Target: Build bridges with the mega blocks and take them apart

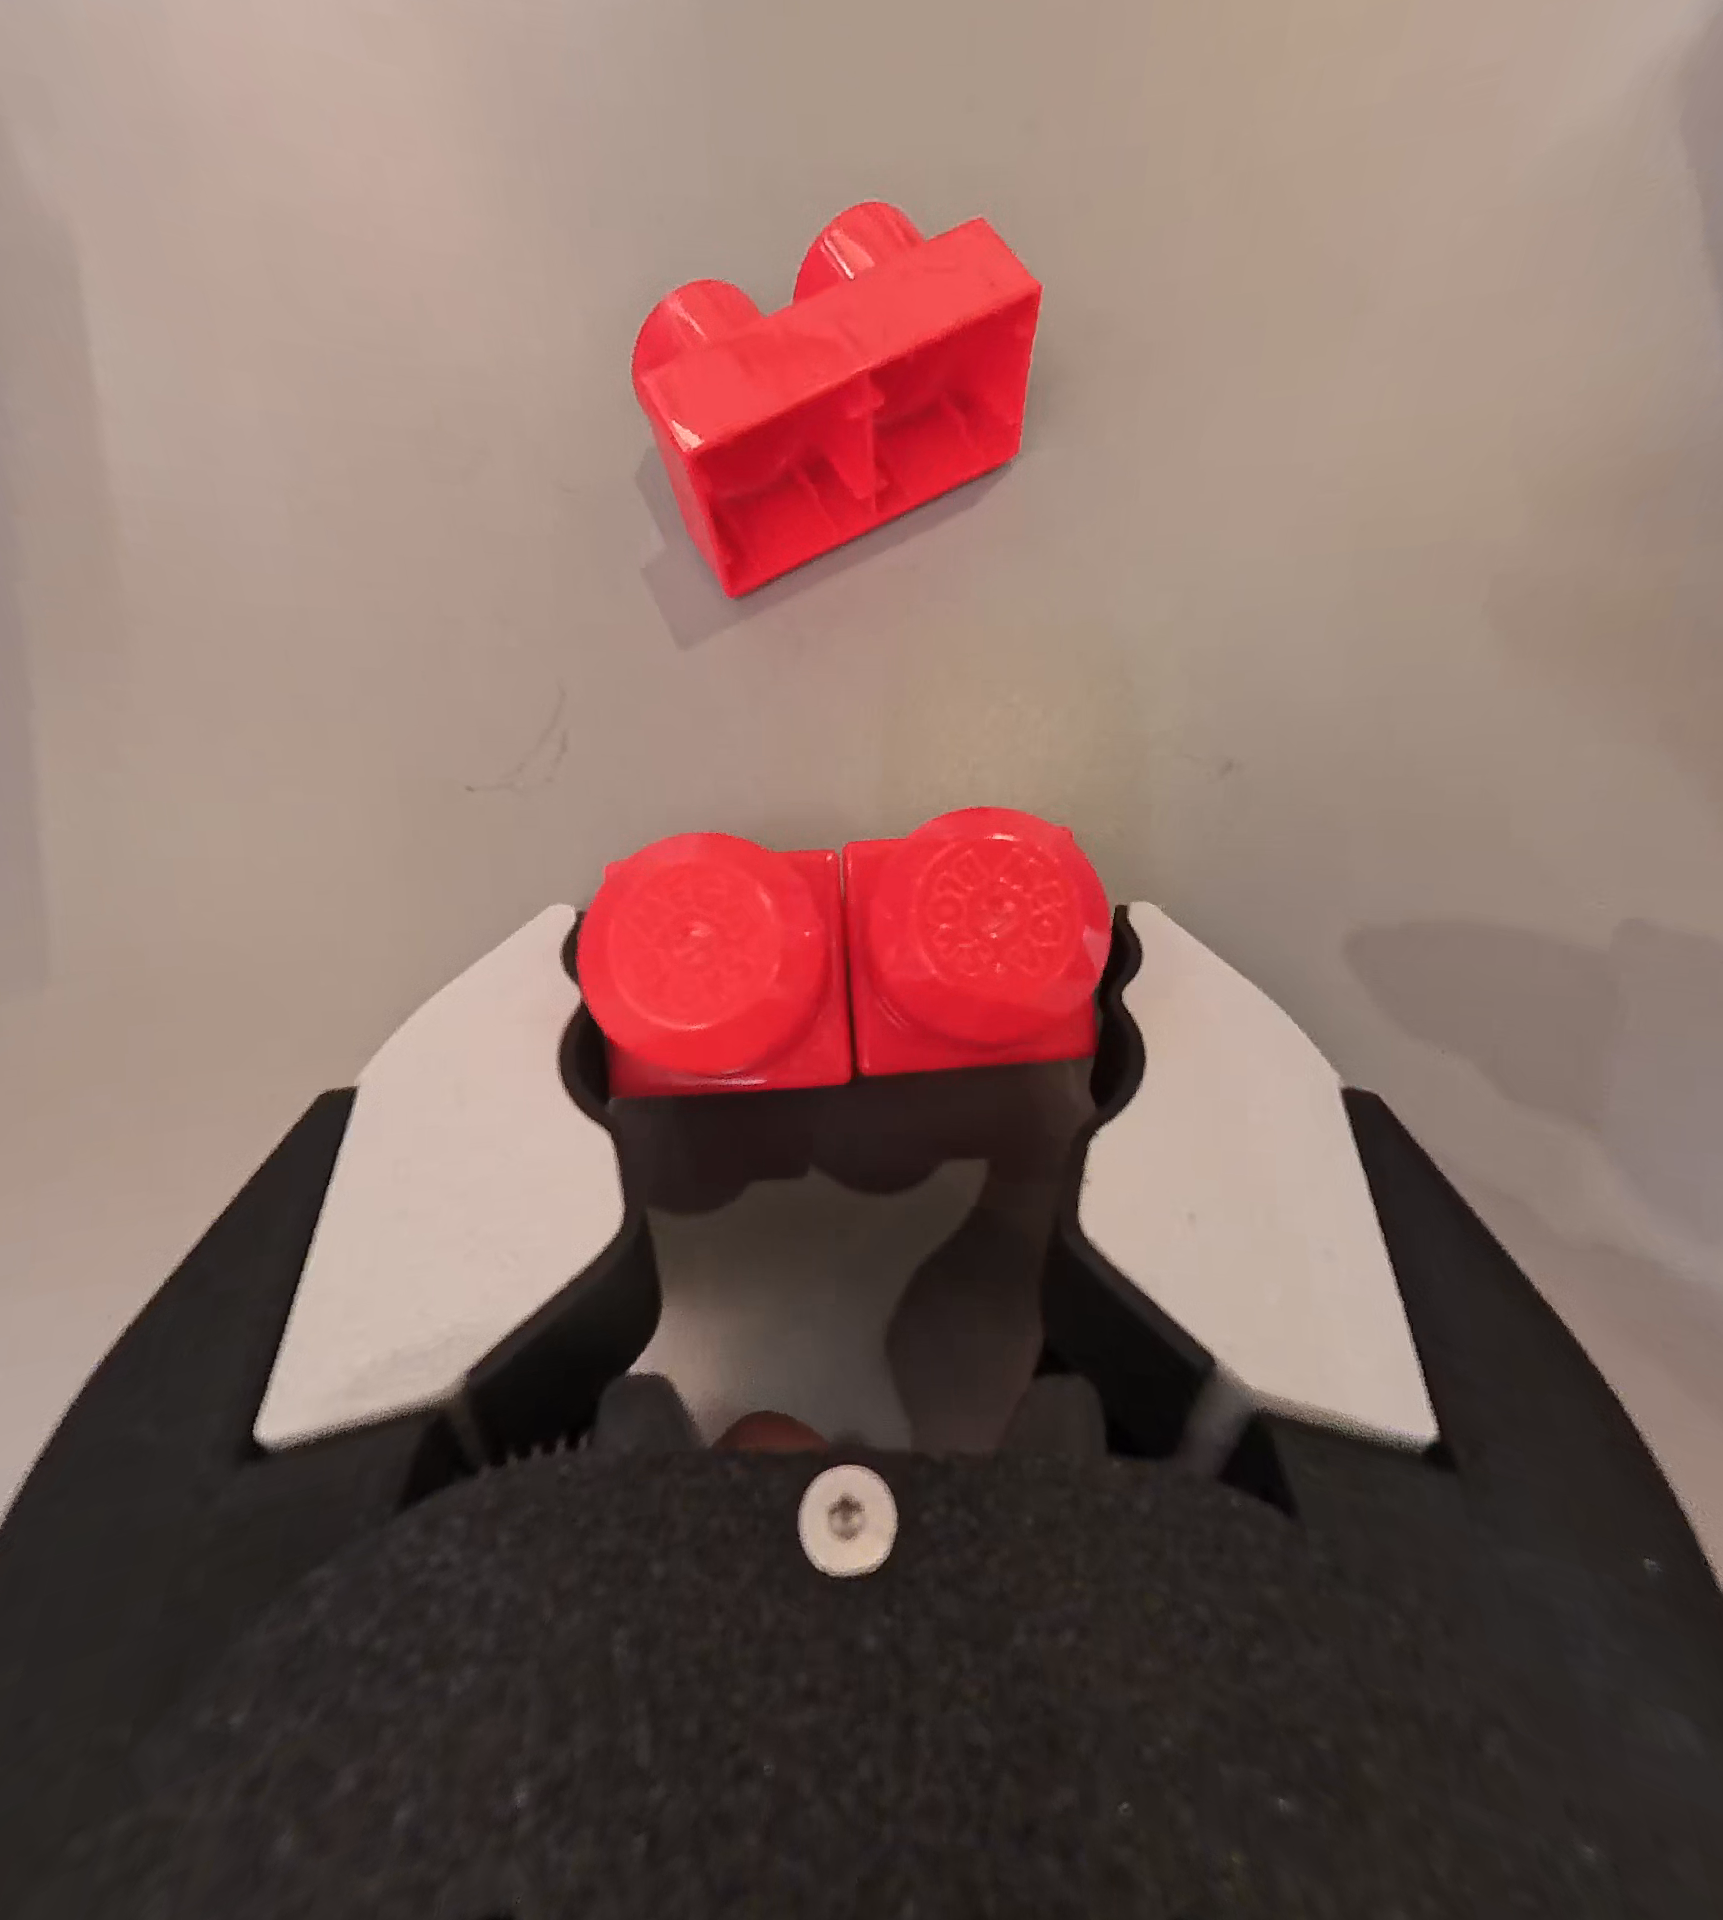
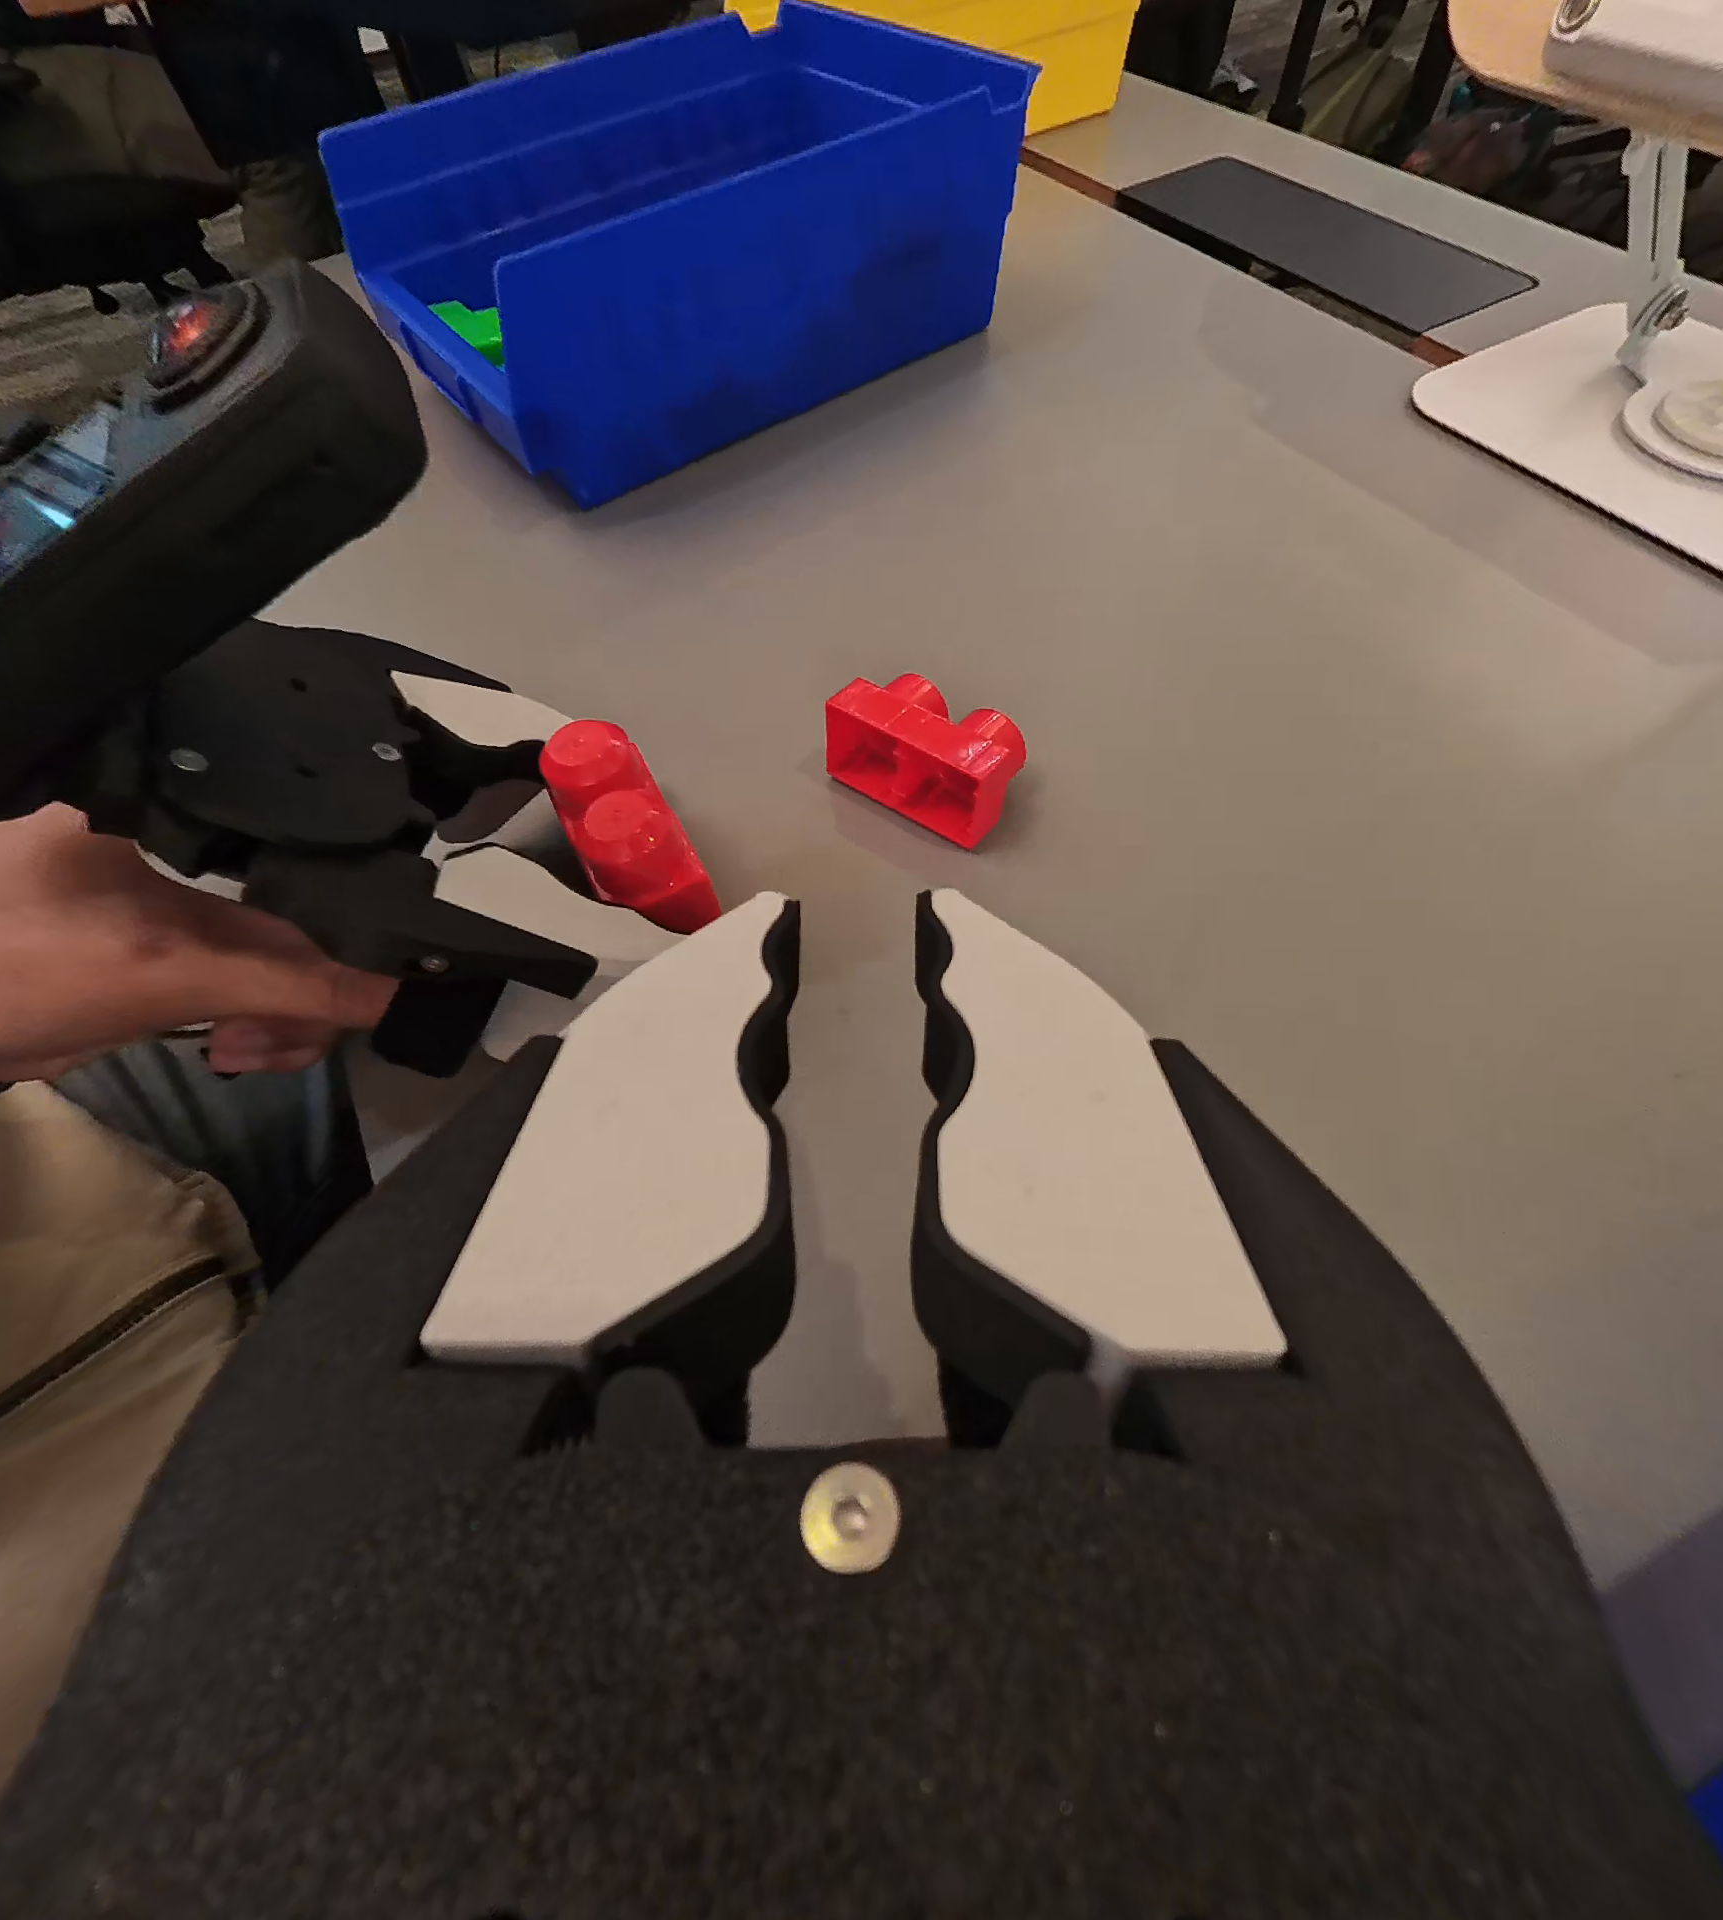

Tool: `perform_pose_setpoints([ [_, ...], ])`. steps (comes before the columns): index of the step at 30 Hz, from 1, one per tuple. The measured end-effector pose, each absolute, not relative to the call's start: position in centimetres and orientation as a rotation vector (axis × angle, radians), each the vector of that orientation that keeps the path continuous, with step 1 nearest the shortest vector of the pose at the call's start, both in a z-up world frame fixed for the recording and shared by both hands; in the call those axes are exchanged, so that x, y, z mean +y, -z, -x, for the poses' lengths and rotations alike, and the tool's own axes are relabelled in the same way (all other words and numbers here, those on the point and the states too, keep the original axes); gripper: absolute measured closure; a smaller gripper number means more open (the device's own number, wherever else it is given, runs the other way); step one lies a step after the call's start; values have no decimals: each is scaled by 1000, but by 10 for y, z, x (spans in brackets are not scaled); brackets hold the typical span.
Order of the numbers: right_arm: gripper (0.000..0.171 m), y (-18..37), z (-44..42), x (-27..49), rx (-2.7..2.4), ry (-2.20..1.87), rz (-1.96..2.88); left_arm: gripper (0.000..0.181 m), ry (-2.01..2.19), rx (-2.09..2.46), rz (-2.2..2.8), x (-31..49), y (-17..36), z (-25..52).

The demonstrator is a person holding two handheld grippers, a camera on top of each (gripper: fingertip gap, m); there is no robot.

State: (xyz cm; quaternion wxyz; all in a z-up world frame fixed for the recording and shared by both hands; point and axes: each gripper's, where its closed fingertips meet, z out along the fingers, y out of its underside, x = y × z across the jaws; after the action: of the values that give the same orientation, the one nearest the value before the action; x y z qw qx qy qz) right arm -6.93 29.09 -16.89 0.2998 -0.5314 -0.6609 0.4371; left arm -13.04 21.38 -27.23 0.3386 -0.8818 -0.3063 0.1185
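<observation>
Red plastic everywhere that matters: counting three mega blocks across the left wrist view, two single-stud blocks (image 1: 841,951) sitting side by side and a two-stud block (image 1: 841,400) lying tipped over farther ahead on the grey table (image 1: 213,520), hollow underside facing the camera. Pinching the side-by-side pair between the pads of the left gripper (image 1: 844,987), one finger (image 1: 483,1049) pressing each outer side, studs pointing toward the lens. Seeing that same pair from the right wrist view as what looks like one long piece (image 2: 628,831) with two studs, the seam between the halves not showing there, resting low near or on the table; cannot tell which. Also showing only there: a person's hand (image 2: 109,935) gripping the left gripper's handle, one blue bin (image 2: 670,260) standing well beyond the blocks with a green block (image 2: 470,327) inside, one yellow bin (image 2: 1044,52) behind it, a dark mat (image 2: 1324,239) and a white stand (image 2: 1657,416) at the far right. Holding nothing in the right gripper (image 2: 857,914), its two fingers (image 2: 649,1122) spread slightly apart with bare table showing through the gap, hovering just short of the tipped block (image 2: 924,758) and beside the held pair.
</observation>
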Motion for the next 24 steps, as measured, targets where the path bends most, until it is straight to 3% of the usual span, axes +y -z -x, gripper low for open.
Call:
perform_pose_setpoints([
  [24,151,166,67,290,-1761,-1160,1405,93,-306,-792,2306,212,273,128],
])
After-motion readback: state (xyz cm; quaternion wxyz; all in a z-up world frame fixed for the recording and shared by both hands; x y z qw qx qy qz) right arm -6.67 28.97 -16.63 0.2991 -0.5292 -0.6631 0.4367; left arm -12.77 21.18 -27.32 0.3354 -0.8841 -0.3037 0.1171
